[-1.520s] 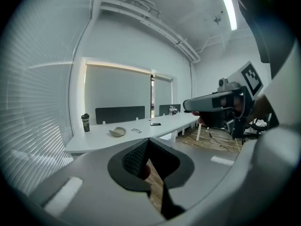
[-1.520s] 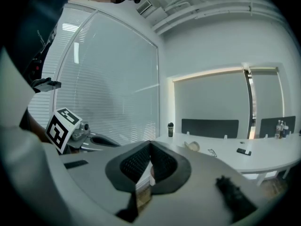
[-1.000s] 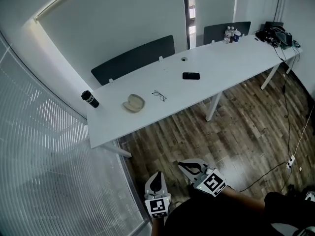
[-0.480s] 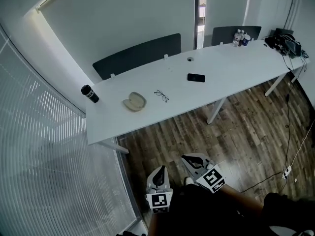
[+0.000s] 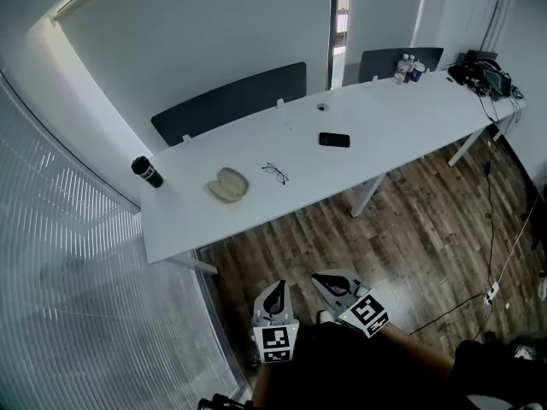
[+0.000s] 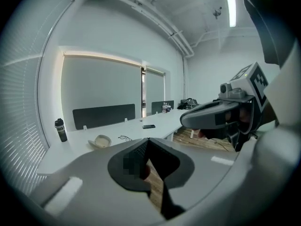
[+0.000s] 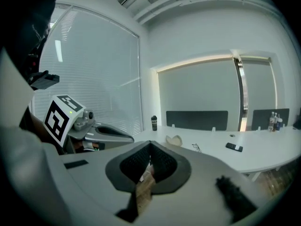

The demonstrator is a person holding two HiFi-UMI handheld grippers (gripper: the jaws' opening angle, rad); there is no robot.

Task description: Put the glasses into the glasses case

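Since half a sec ago the table stuff has slid a touch left and down in the head view. Both claws have barely shifted at bottom centre.

Left claw is closed with its tips meeting and nothing between them, as its own view confirms. Right claw is the same, pads together and empty. Both hang low over the wood floor, well apart from the table.

The glasses lie flat on the table just left of frame centre. The glasses case sits just beside them to the left and looks open. A black tumbler stands further left near the table end, and a phone is up and right of the glasses.

I reckon the task hasn't begun and the approach is still to do.

Risks, imo:
- The frame is thin and flat on a smooth top, so a claw coming in shut or too steep could skid it away.
- A pinch on a lens rather than the rim may slip or smudge.
- The case is light, and a nudge could push it off its spot.
- I can't tell if the arms are folded. If not, they won't seat in the case.
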